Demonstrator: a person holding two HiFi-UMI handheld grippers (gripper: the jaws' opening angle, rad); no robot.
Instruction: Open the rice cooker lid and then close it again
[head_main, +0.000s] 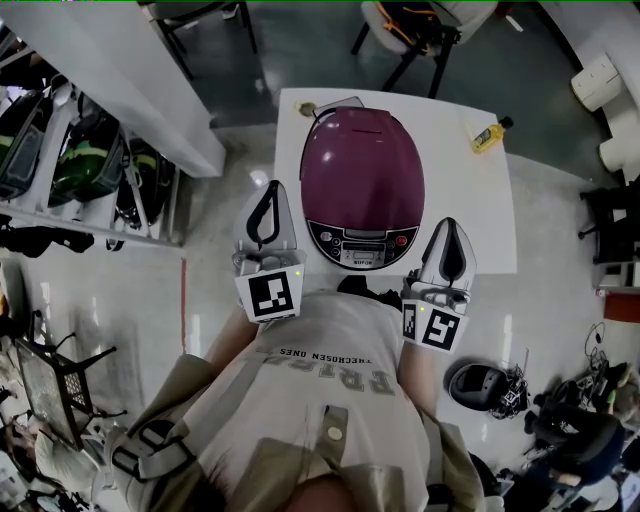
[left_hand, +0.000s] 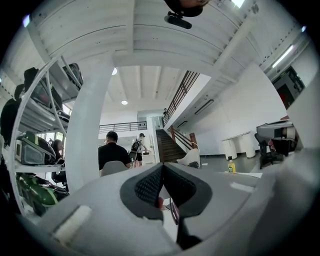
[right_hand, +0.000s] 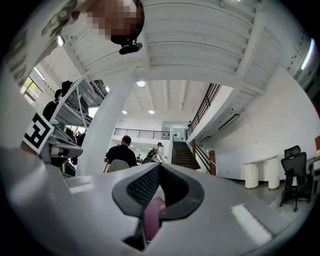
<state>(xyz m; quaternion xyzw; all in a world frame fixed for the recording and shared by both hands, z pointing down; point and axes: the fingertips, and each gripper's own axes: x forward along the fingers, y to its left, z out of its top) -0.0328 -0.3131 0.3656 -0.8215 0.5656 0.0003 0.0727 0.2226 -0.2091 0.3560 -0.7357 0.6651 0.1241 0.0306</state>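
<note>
- Purple rice cooker (head_main: 361, 243): lid (head_main: 362, 160) down; whether it was already opened is unclear.
- Your left gripper (head_main: 272, 192) and right gripper (head_main: 450, 228) flank the cooker's front, both closed and empty.

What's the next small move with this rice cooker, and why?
Probably bring the right claw forward to the front edge of the purple lid, just above the control panel, to feel for the release. The lid is down. Both the right claw and the left claw are shut, hold nothing, and sit either side of the cooker's front.
</note>
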